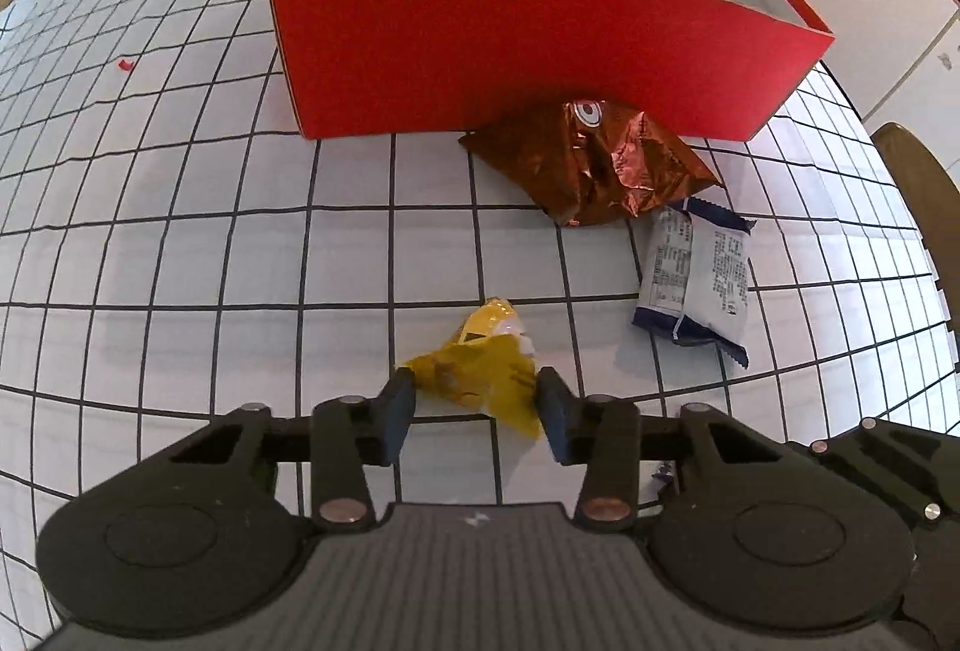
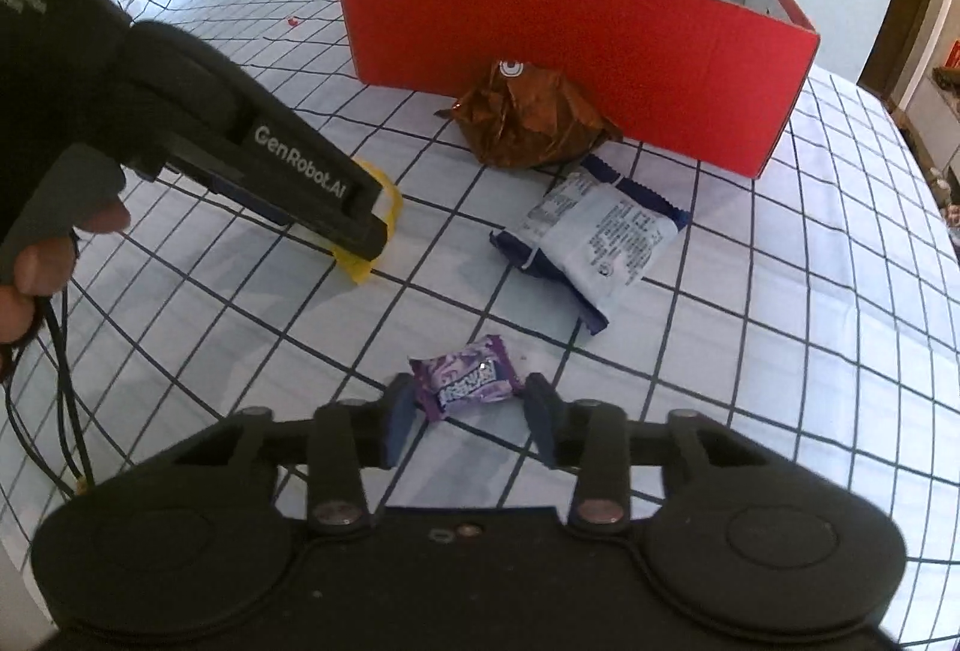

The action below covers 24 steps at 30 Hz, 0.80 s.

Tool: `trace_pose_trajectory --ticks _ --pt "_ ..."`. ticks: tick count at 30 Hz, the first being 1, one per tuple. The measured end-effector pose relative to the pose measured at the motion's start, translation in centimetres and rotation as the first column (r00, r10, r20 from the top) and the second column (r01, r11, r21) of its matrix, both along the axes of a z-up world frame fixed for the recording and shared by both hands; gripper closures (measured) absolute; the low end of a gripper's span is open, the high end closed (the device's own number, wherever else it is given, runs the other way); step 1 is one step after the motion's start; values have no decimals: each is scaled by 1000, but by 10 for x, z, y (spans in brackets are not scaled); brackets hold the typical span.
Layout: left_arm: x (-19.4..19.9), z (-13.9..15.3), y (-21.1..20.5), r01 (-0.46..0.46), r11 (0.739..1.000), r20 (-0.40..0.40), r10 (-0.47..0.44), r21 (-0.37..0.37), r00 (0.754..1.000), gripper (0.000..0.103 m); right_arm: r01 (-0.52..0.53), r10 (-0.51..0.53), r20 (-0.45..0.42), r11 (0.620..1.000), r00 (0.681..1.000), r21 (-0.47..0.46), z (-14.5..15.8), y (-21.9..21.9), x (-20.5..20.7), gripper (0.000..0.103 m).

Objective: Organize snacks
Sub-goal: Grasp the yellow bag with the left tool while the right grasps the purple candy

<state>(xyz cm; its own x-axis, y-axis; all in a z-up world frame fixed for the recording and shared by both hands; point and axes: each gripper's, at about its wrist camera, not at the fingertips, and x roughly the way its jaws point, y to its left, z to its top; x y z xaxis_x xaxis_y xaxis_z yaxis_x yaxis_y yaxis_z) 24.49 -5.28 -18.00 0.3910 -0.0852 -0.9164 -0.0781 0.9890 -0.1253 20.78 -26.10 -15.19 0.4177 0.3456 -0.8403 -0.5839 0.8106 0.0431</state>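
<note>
Both grippers closed on small, light snack packets in front of the red box.

Left wrist view: the left gripper (image 1: 477, 408) pinches the yellow packet (image 1: 480, 372) on the desk (image 1: 180, 261), in front of the red box (image 1: 510, 51); thin crinkly film, soft and slippery, best held across its bunched middle (as now). Right wrist view: the right gripper (image 2: 471, 411) has its pads against the purple candy packet (image 2: 467, 376), further out from the red box; light, firmer, taken by its sides.
</note>
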Motion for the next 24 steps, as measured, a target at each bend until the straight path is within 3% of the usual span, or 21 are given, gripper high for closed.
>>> trace_pose_trajectory --ticks 7,24 --pt "-6 6 5 -3 1000 17 3 3 1000 78 36 -36 -9 999 999 29 3 -5 -1 77" --pt "-42 44 21 -3 1000 80 4 -14 997 87 80 -83 15 987 996 139 46 -17 -15 80"
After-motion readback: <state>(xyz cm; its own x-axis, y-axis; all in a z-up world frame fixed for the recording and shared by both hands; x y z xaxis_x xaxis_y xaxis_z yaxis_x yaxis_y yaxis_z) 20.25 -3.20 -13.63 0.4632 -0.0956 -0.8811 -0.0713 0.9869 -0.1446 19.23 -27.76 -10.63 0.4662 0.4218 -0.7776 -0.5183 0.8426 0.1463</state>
